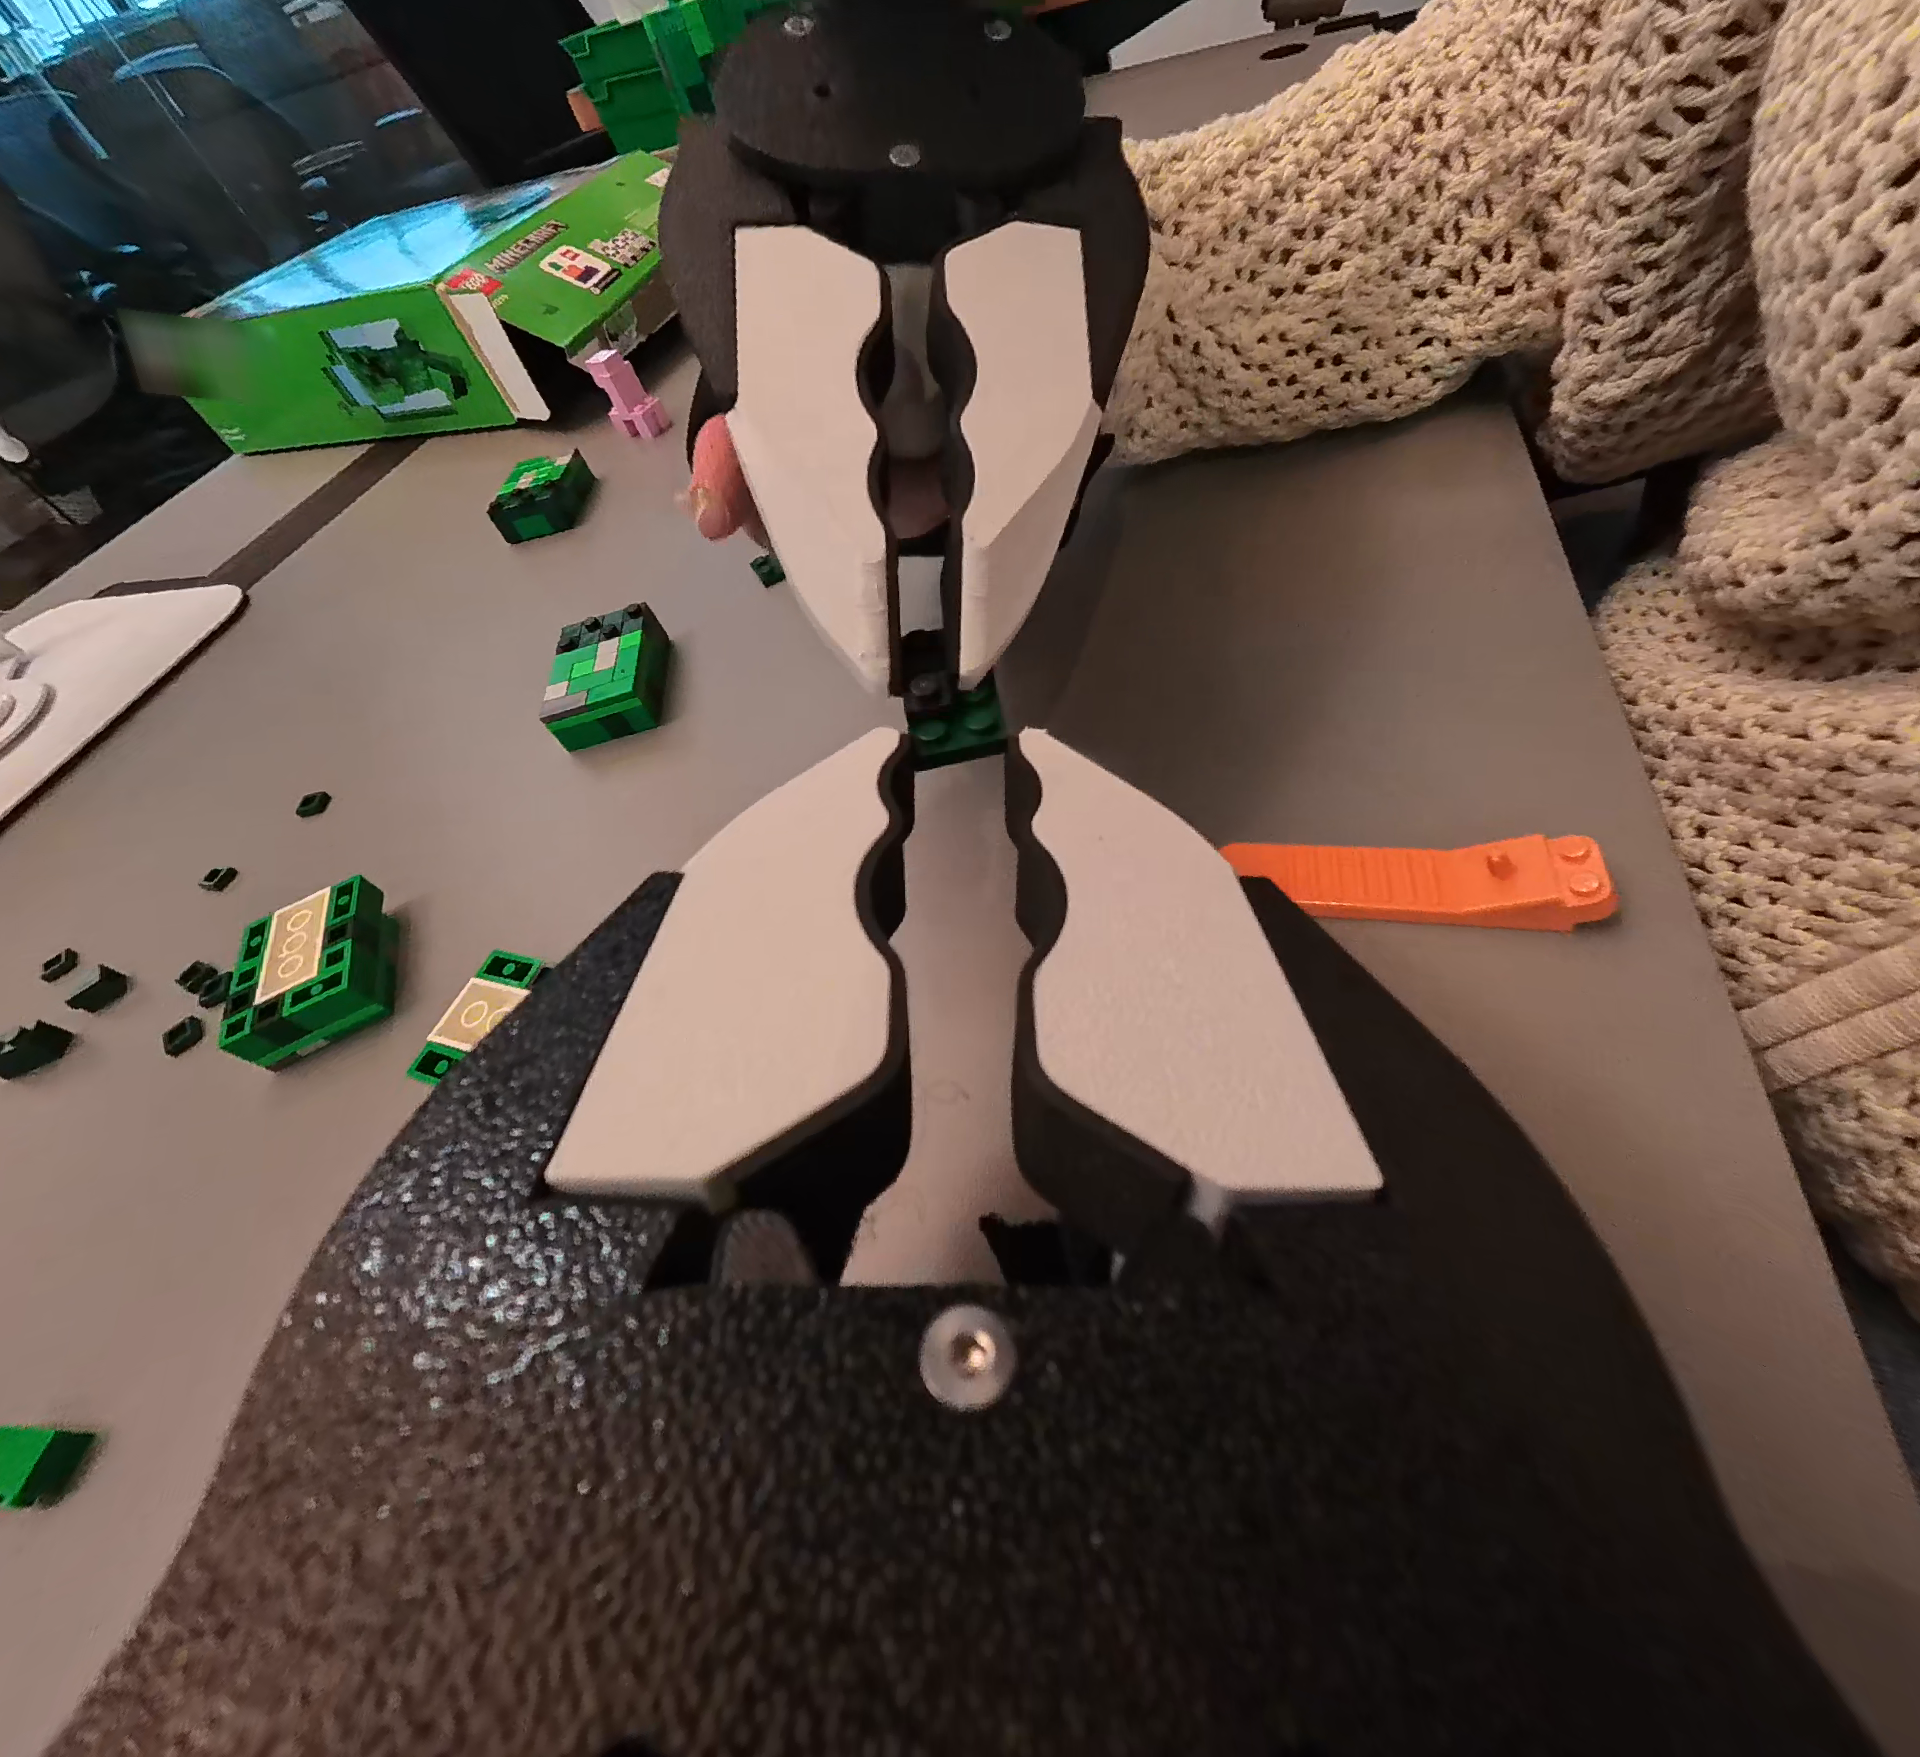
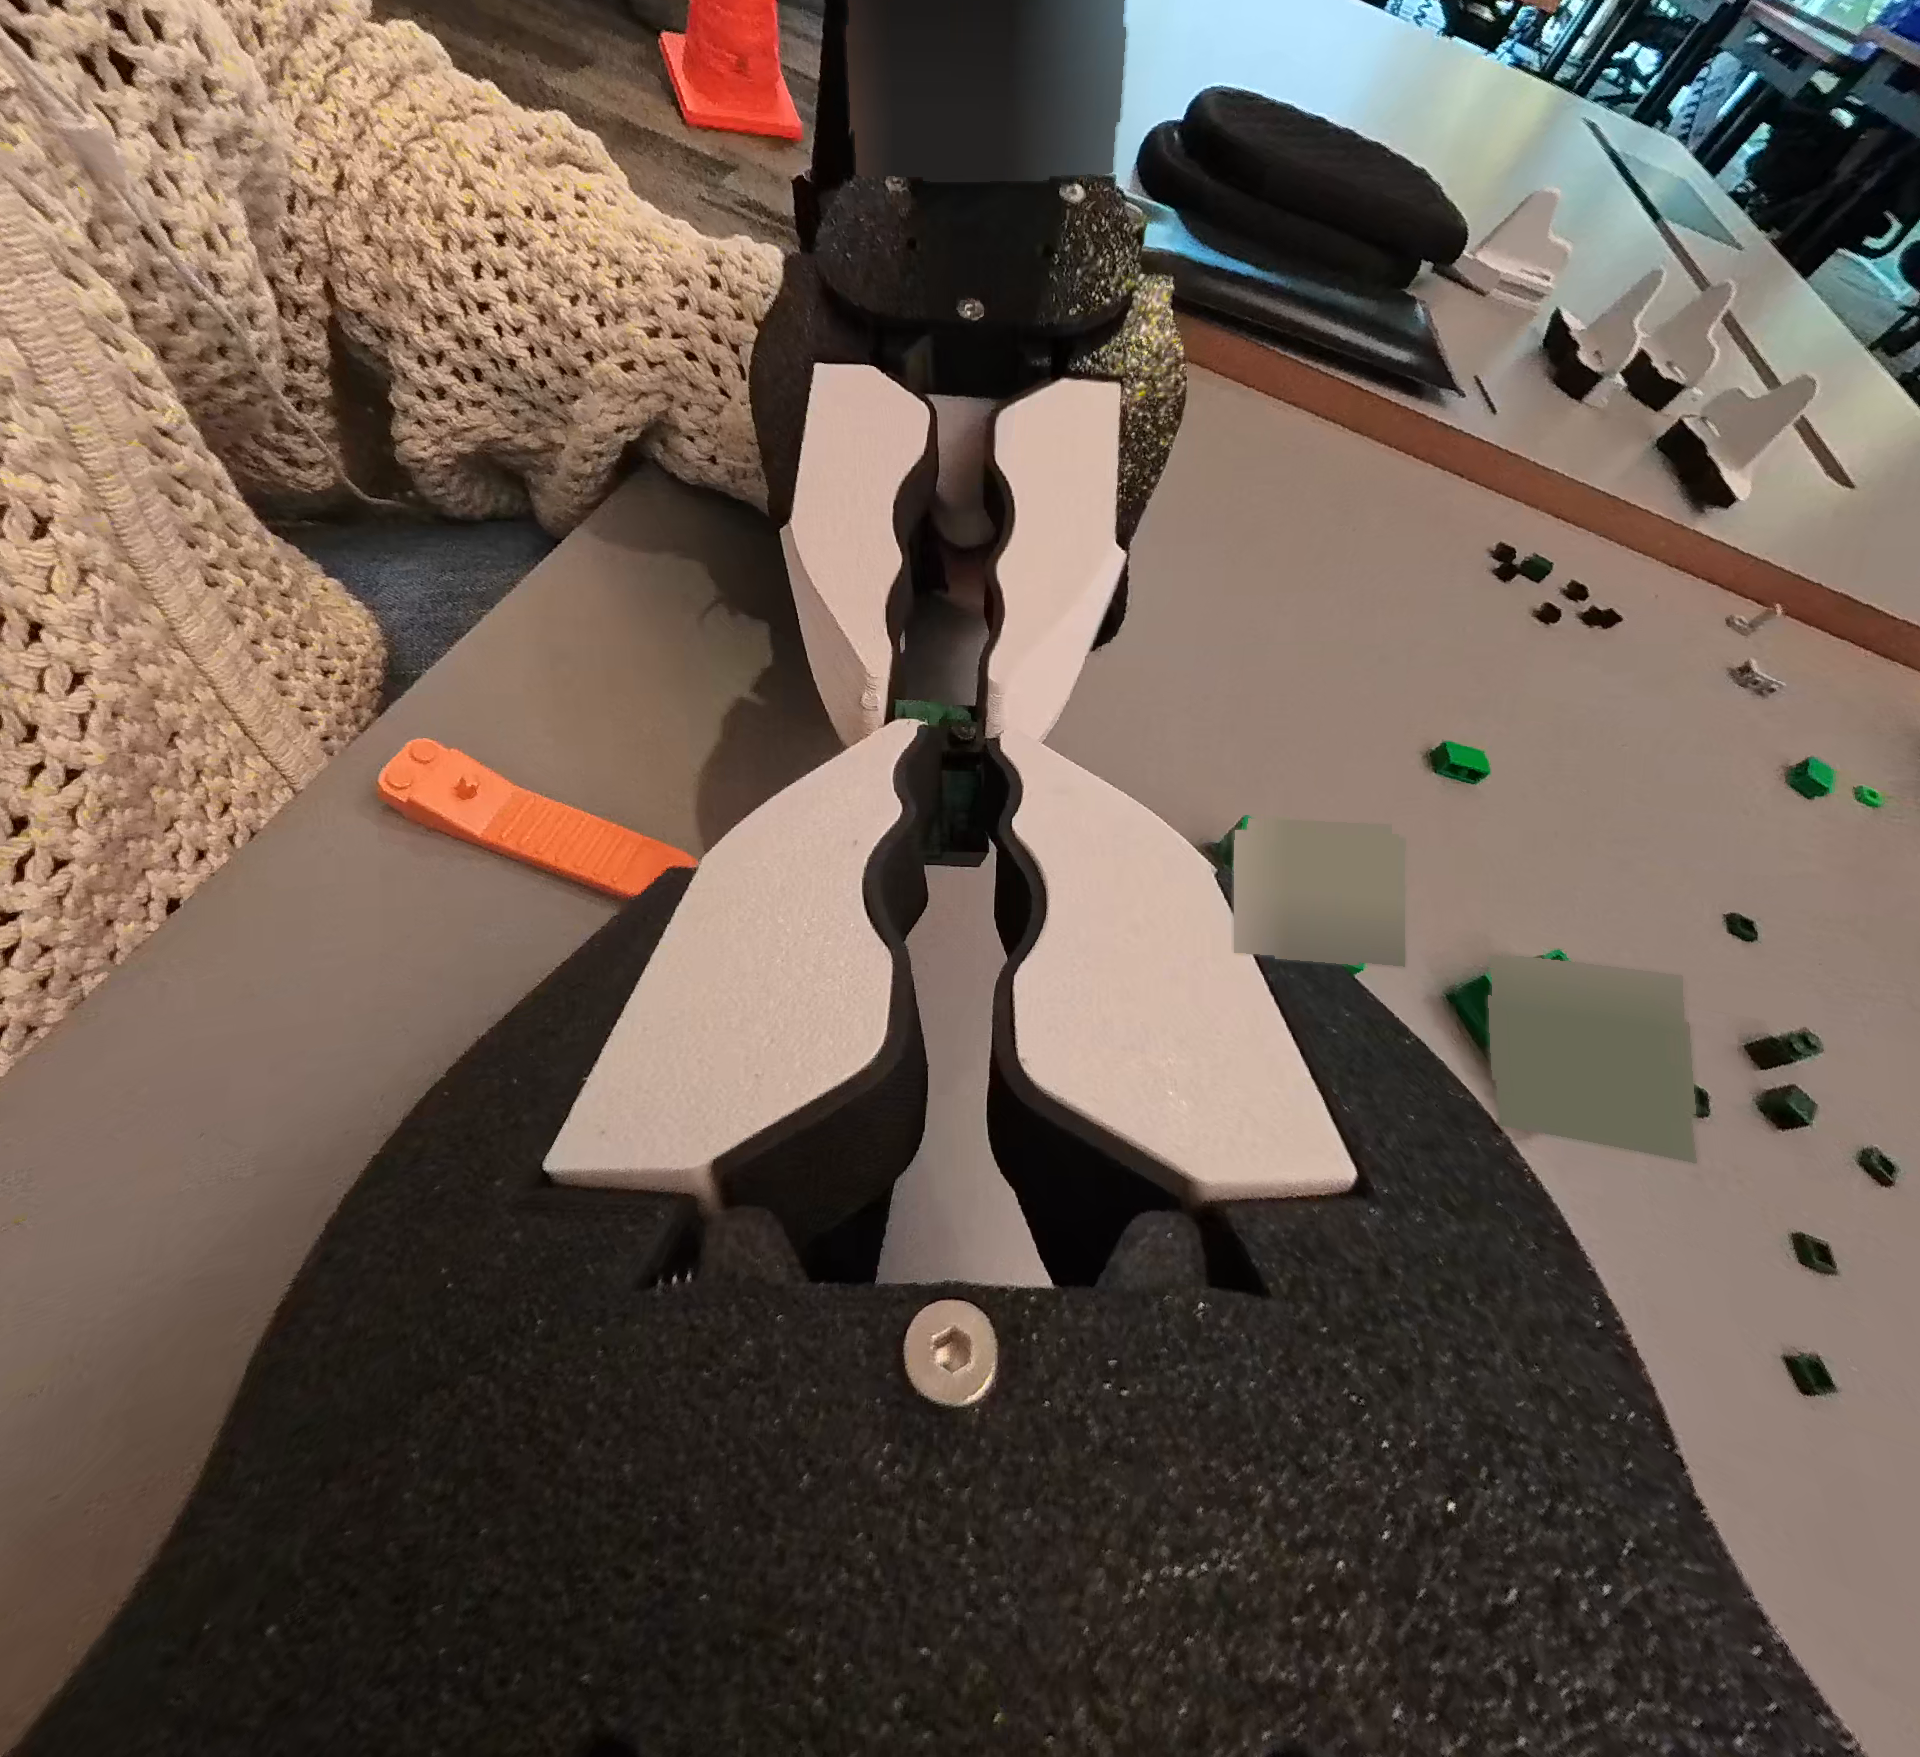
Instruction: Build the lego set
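Observation:
My two grippers face each other tip to tip above the grey table [image 1: 1299,668]. My left gripper [image 1: 958,749] is shut on a small green studded plate [image 1: 964,728]. My right gripper [image 1: 927,668] comes from the far side and is shut on a small dark green brick [image 1: 923,691] that touches the plate's top. In the right wrist view, my right gripper [image 2: 958,743] pinches the dark brick [image 2: 958,808]. The left gripper [image 2: 932,712] holds the green plate [image 2: 914,708] just beyond it. How the two pieces join is hidden by the fingers.
An orange brick separator [image 1: 1434,886] lies to the right. Green sub-assemblies [image 1: 608,684] [image 1: 312,969], loose dark pieces [image 1: 99,985], a pink figure [image 1: 634,393] and the green set box [image 1: 416,336] are on the left. A knit sleeve [image 1: 1455,253] rests along the table's right edge. The grippers are tip to tip, or close to it.

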Motion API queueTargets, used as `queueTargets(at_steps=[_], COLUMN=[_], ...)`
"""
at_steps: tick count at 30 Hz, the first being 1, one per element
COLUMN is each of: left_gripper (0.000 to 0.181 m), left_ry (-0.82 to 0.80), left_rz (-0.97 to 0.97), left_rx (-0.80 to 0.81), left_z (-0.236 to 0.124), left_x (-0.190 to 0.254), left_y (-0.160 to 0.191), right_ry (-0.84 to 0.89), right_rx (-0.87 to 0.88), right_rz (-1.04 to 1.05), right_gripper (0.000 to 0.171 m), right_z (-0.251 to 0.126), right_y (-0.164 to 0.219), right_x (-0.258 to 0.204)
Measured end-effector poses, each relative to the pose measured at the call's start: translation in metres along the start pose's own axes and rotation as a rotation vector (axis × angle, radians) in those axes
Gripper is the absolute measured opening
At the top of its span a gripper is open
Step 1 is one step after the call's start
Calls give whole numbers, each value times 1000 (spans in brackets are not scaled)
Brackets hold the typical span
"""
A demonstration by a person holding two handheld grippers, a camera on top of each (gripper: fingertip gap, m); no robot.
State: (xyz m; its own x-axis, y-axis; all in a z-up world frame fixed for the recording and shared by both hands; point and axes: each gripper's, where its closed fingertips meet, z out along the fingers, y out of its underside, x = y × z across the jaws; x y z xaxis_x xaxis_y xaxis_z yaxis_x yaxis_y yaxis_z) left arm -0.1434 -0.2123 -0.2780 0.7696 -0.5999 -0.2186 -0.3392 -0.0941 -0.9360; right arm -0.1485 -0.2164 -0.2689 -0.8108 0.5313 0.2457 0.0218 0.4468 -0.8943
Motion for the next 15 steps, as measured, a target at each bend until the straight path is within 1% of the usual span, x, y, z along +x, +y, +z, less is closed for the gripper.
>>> queueTargets(at_steps=[7,11,13,15], left_gripper=[16,16,16,16], left_ry=[-8,-34,-54,-70], left_rz=[-5,-27,-51,-80], left_rx=[-5,-13,-16,-11], left_z=[0,-1,-1,-3], left_x=[-1,-6,-10,-15], left_y=[1,2,3,3], right_ry=[7,66,148,275], right_rx=[-5,48,54,8], right_rz=[-3,-37,-141,-316], right_gripper=[11,26,36,39], right_z=[-2,-7,-9,-8], right_y=[1,-9,-14,-15], right_x=[0,5,7,11])
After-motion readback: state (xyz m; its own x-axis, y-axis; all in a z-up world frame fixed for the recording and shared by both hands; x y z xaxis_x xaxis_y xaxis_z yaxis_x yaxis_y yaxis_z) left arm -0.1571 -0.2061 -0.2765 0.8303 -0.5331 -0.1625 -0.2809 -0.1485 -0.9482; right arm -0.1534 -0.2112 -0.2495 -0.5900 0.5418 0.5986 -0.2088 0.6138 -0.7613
